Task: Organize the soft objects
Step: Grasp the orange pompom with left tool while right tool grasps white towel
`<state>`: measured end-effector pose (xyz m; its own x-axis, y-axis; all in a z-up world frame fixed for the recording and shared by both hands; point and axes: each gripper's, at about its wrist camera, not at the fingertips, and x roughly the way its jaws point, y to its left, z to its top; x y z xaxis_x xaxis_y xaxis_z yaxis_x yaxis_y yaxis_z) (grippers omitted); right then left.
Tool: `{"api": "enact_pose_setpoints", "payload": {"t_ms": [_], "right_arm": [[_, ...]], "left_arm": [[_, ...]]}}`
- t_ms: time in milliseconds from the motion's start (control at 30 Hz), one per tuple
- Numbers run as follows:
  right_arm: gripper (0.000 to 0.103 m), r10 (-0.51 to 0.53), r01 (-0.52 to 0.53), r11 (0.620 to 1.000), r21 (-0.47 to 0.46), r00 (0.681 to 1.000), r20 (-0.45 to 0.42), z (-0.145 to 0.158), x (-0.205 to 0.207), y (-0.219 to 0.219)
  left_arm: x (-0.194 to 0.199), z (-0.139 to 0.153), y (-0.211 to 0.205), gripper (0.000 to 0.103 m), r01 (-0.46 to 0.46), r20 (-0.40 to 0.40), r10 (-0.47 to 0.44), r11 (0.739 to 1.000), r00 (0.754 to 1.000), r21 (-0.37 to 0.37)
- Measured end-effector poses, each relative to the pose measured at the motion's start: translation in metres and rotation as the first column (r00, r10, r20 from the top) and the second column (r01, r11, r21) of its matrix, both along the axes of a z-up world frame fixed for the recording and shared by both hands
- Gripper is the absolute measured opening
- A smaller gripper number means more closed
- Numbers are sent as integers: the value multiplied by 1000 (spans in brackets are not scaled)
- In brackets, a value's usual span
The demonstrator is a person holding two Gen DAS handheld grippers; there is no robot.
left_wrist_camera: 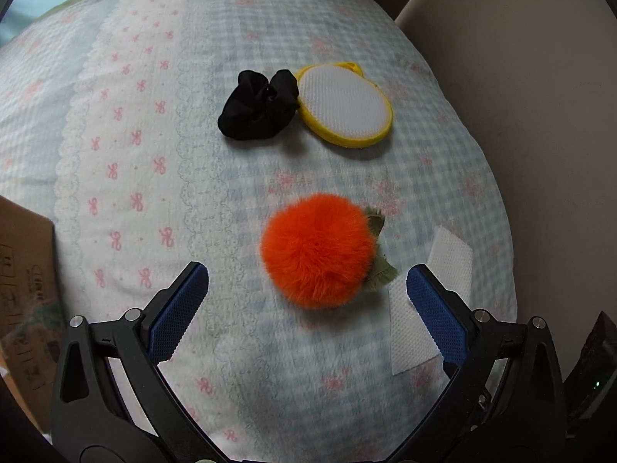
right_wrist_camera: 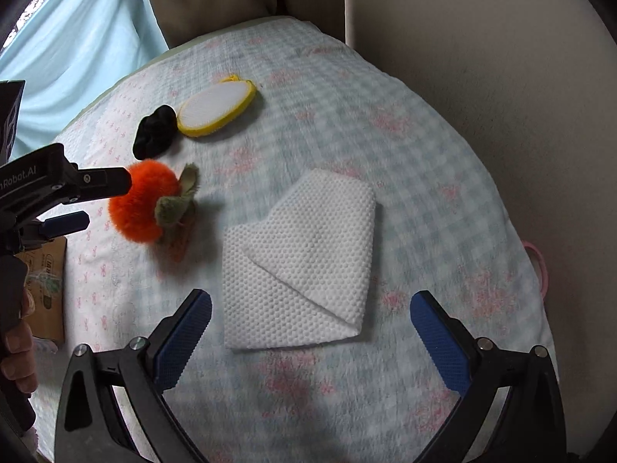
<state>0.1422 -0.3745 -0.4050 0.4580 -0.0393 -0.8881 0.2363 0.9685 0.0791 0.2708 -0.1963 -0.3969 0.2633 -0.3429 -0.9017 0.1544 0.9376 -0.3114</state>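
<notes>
An orange fluffy pom-pom [left_wrist_camera: 318, 249] with green leaves lies on the patterned blanket [left_wrist_camera: 135, 135]. My left gripper [left_wrist_camera: 306, 285] is open, just in front of the pom-pom, empty. Farther off lie a black scrunchie [left_wrist_camera: 258, 106] and a yellow-rimmed white round pad [left_wrist_camera: 345, 106], touching each other. A folded white textured cloth [right_wrist_camera: 304, 260] lies flat; my right gripper [right_wrist_camera: 310, 308] is open and empty, its jaws astride the cloth's near edge. The right wrist view also shows the pom-pom [right_wrist_camera: 144, 202], scrunchie [right_wrist_camera: 156, 131], pad [right_wrist_camera: 216, 108] and the left gripper [right_wrist_camera: 83, 200] beside the pom-pom.
A cardboard box [left_wrist_camera: 23, 289] stands at the blanket's left edge. Beige cushions [right_wrist_camera: 482, 58] rise behind and to the right. A pink ring [right_wrist_camera: 540, 266] lies at the right edge of the blanket. Light blue fabric [right_wrist_camera: 85, 46] hangs at the back left.
</notes>
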Motion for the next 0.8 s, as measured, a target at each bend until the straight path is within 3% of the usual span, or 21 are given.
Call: {"api": "enact_pose_setpoints", "payload": {"t_ms": [333, 400, 467, 633, 800], "right_arm": [[102, 24, -24, 1000, -17, 1000, -14, -33, 21, 2], [100, 34, -34, 999, -31, 999, -17, -36, 25, 4], [94, 41, -42, 998, -50, 999, -23, -39, 30, 7], [70, 71, -72, 993, -97, 997, -13, -38, 36, 13], [44, 112, -112, 987, -113, 994, -6, -34, 36, 21]], "left_arm": [[21, -38, -17, 89, -4, -40, 1, 999, 999, -52], [23, -41, -21, 72, -2, -47, -1, 998, 999, -60], [24, -44, -24, 67, 4, -57, -8, 998, 998, -56], [23, -49, -33, 40, 24, -38, -25, 1000, 999, -19], [20, -46, -34, 33, 52, -9, -52, 999, 999, 14]]}}
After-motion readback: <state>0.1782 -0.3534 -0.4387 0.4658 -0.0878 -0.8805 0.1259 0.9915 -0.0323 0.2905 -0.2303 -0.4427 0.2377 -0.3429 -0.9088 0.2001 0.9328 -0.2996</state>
